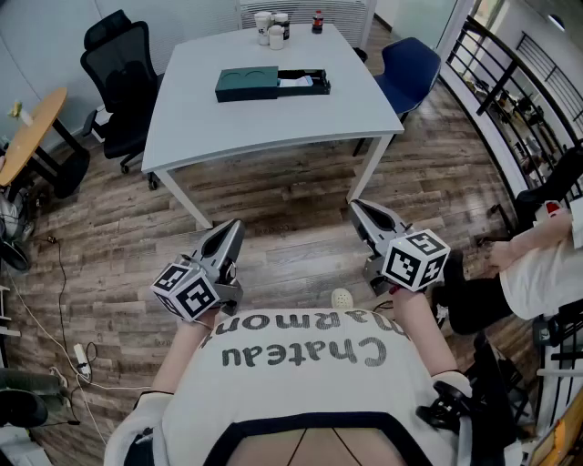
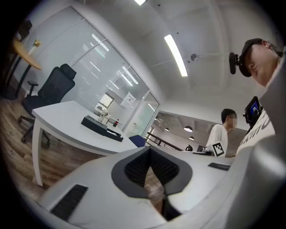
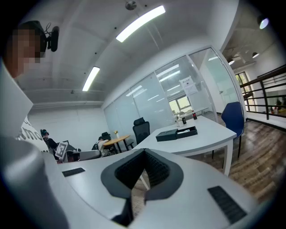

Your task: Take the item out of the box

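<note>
Two tools are held low over the wooden floor [image 1: 291, 196], well apart from the white tabletop [image 1: 273, 123] and pointing toward it. The left tool [image 1: 233, 227] is clenched: the left gripper view shows its jaws meeting at the tips with nothing between them. The right tool [image 1: 358, 207] is clenched in the same way, its jaws together and gripping nothing in the right gripper view. The box [image 1: 247, 84] lies on the far half of the tabletop, out of reach of both tools. It consists of a dark green part on the left and an open black section [image 1: 316, 84] touching it on the right. A pale item [image 1: 293, 82] shows inside the open section. Cups [image 1: 269, 25] and a bottle [image 1: 317, 20] stand at the far edge of the tabletop. A black chair [image 1: 118, 64] stands to the left of the tabletop and a blue chair [image 1: 410, 73] to the right.
</note>
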